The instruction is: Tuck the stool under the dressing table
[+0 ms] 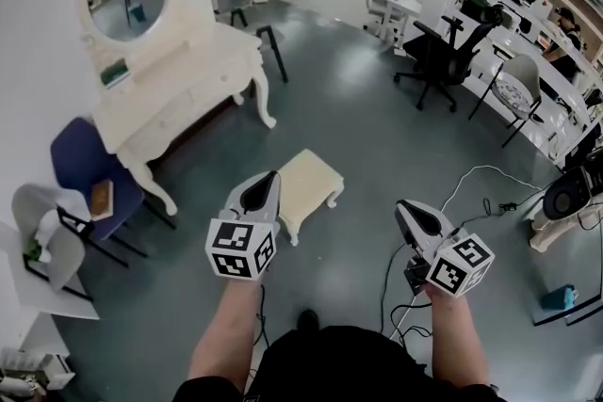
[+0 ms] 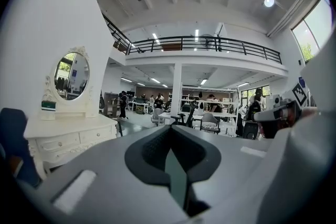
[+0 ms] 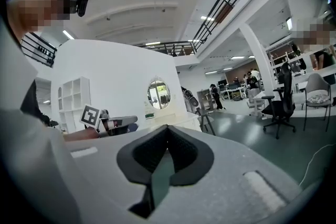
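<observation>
I am looking down at the stool [image 1: 311, 184], a low cream piece with a padded rectangular top and curved, carved legs that match the dressing table [image 1: 179, 104]. It is standing on the grey floor [image 1: 377, 136], out in front of the table and apart from it, not under it, just beyond the left gripper [image 1: 268, 184]. I am holding the left gripper and the right gripper [image 1: 405, 208] clenched, with nothing between the jaws of either.

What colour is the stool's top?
Cream, like the stool legs; clearest in the head view.
</observation>
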Tool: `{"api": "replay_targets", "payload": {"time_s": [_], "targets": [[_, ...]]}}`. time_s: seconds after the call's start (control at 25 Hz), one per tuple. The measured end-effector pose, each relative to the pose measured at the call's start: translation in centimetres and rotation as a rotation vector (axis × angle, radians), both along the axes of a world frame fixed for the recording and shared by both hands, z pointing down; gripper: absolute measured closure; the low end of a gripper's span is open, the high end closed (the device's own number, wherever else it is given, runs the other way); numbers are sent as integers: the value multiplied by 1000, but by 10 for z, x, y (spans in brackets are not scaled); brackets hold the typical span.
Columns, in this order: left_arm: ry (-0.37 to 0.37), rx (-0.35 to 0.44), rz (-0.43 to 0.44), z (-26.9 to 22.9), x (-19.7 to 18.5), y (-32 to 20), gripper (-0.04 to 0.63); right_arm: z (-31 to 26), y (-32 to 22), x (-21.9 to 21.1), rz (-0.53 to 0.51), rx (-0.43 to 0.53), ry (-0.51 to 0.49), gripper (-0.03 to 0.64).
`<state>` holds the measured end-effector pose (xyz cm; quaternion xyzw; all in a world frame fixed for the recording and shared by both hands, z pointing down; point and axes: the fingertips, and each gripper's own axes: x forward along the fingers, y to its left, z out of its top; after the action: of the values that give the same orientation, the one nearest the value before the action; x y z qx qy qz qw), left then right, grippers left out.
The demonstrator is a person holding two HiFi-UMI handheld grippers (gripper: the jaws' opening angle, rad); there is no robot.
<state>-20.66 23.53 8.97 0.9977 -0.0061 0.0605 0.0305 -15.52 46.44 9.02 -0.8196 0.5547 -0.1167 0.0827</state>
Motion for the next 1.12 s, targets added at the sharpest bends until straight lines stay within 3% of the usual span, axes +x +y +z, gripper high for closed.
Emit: {"api": "replay_targets", "payload": {"time_s": [0.56,0.84,1.12], "targets": [[-50,-1,-28,12,43,-47,575,11,-55,59,-50,12,-39,612],[-88,5,-115,25,76,-63,575,19,-84,120,-146,40,-55,612],[-115,-17,-254,32,145,-77,575,29,-113,211,-296,26,-87,612]]}}
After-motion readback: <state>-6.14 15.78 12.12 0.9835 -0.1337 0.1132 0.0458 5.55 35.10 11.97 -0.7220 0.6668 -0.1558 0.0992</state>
